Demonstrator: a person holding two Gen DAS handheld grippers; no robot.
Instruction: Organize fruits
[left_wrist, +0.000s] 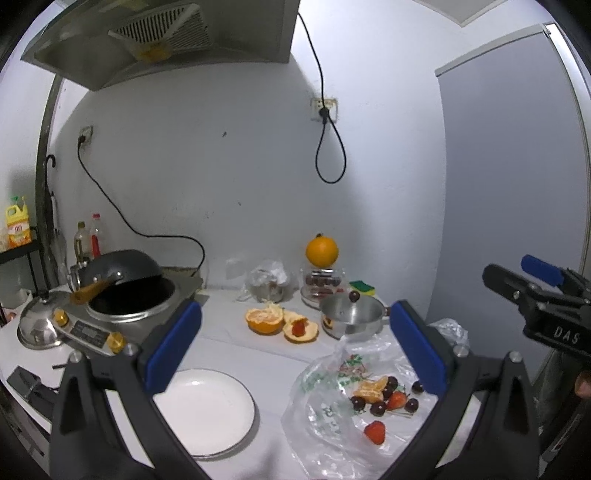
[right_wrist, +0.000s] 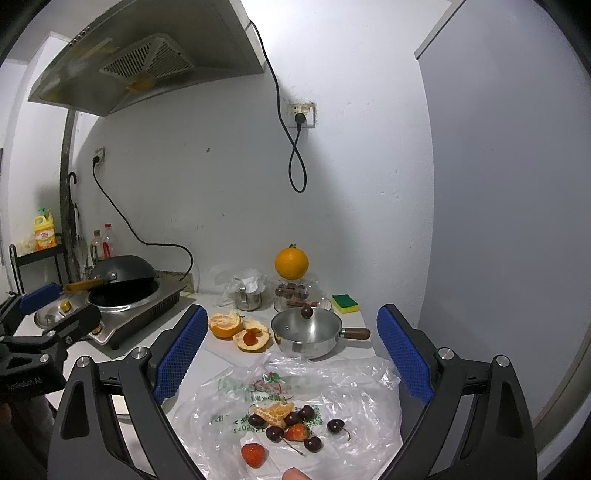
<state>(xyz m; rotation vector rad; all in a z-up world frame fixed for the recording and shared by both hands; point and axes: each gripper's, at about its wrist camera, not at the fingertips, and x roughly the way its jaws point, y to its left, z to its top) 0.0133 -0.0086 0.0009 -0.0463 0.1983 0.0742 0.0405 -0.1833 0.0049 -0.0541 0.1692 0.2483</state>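
A clear plastic bag (left_wrist: 332, 417) lies flat on the white counter with fruit on it: peeled orange segments (left_wrist: 371, 389), several dark cherries (left_wrist: 377, 408) and two strawberries (left_wrist: 375, 432). The same pile shows in the right wrist view: segments (right_wrist: 275, 411), cherries (right_wrist: 275, 432), strawberries (right_wrist: 253, 455). An empty white plate (left_wrist: 207, 410) sits left of the bag. My left gripper (left_wrist: 295, 347) is open and empty, held above the plate and bag. My right gripper (right_wrist: 291, 354) is open and empty above the bag; it also shows in the left wrist view (left_wrist: 532, 280).
Orange peel halves (left_wrist: 280, 323) with a strawberry piece lie behind the bag. A small steel pot (left_wrist: 351, 317) with lid stands beside them. A whole orange (left_wrist: 322, 251) sits on a container at the wall. An induction cooker with wok (left_wrist: 125, 288) is left; a sponge (left_wrist: 362, 286) right.
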